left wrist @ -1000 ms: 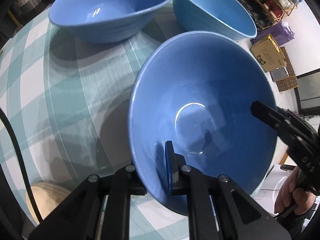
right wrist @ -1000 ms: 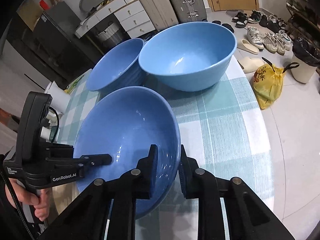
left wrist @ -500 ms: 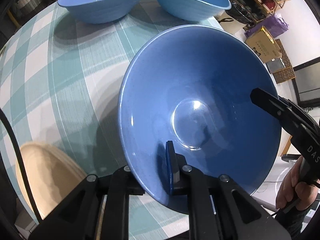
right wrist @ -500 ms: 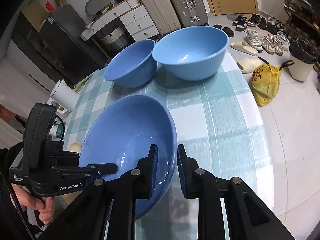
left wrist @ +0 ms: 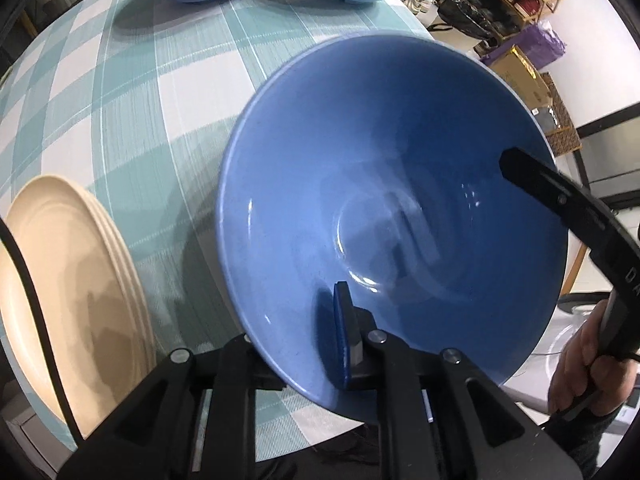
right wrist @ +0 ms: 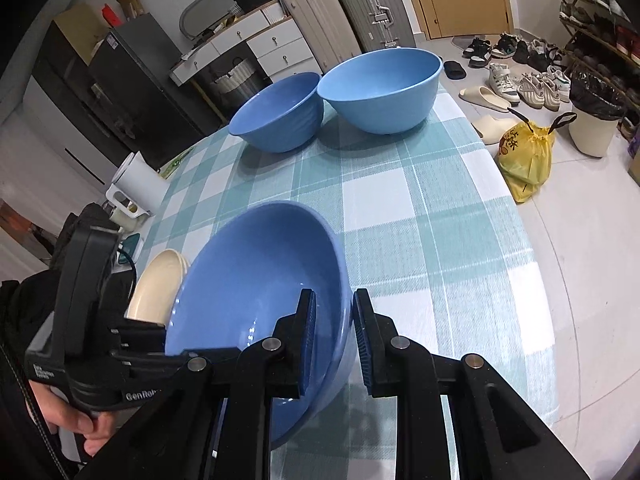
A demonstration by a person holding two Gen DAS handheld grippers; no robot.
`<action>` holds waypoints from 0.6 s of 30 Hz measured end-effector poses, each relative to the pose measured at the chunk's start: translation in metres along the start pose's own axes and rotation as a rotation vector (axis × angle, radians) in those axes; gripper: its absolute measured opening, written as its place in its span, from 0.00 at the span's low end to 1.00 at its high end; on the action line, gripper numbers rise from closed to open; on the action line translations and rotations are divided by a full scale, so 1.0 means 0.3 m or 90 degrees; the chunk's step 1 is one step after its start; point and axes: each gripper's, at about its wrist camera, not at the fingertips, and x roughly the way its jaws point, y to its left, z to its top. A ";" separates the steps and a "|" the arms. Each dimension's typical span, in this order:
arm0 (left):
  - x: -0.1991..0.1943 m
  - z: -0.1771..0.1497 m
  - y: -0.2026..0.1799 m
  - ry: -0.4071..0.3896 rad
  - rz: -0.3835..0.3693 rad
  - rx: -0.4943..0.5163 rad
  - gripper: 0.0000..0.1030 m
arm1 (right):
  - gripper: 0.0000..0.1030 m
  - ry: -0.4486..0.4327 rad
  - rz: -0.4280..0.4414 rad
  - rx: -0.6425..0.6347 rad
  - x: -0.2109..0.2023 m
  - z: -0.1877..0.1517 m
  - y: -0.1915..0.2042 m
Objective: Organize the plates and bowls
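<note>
Where light strikes it, the blue bowl (left wrist: 400, 184) gleams glossy.

A yellow bag (right wrist: 524, 160) sits on the floor beside a white bin (right wrist: 592, 128). Shoes (right wrist: 516, 80) line the floor near two suitcases (right wrist: 348, 20). A white kettle (right wrist: 138, 188) stands past the checked counter (right wrist: 420, 220).
</note>
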 end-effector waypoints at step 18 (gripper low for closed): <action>0.052 -0.018 -0.028 -0.008 0.004 -0.008 0.18 | 0.20 0.010 -0.015 -0.015 0.033 -0.056 0.019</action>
